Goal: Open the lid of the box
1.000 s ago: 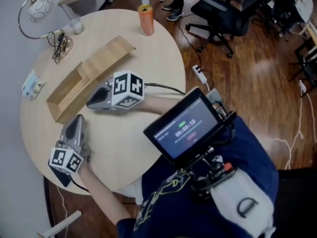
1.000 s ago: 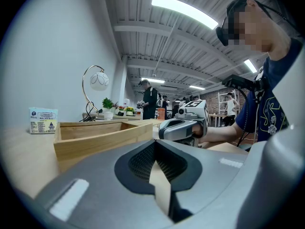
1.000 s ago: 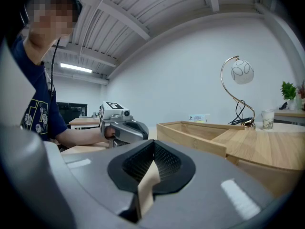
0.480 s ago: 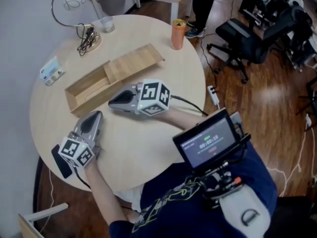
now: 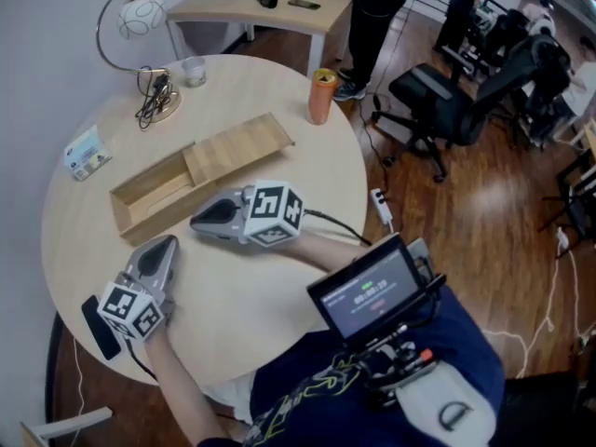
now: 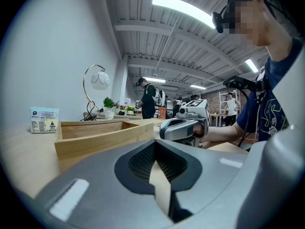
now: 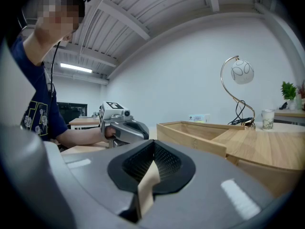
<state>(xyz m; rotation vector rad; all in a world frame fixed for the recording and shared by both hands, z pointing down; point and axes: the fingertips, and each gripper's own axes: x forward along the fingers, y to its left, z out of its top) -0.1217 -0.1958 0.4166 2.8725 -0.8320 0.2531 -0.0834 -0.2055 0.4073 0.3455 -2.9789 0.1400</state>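
1. A box (image 5: 149, 192) lies slantwise across the middle of the round counter (image 5: 251, 296). Its lid (image 5: 237, 147) covers the right-hand half.
2. The right gripper (image 5: 196, 221) lies on the counter just before the box's near side. The left gripper (image 5: 166, 244) lies nearer the person, to its left.
3. Behind the box, a lamp (image 5: 142, 14) stands at the far edge, with a glass (image 5: 194, 70) just right of it and a can (image 5: 322, 96) at the far right rim.
4. A card packet (image 5: 86, 153) lies left of the box.
5. On the floor (image 5: 484, 212) right of the counter lies a power strip (image 5: 381, 205), with an office chair (image 5: 438, 101) beyond.
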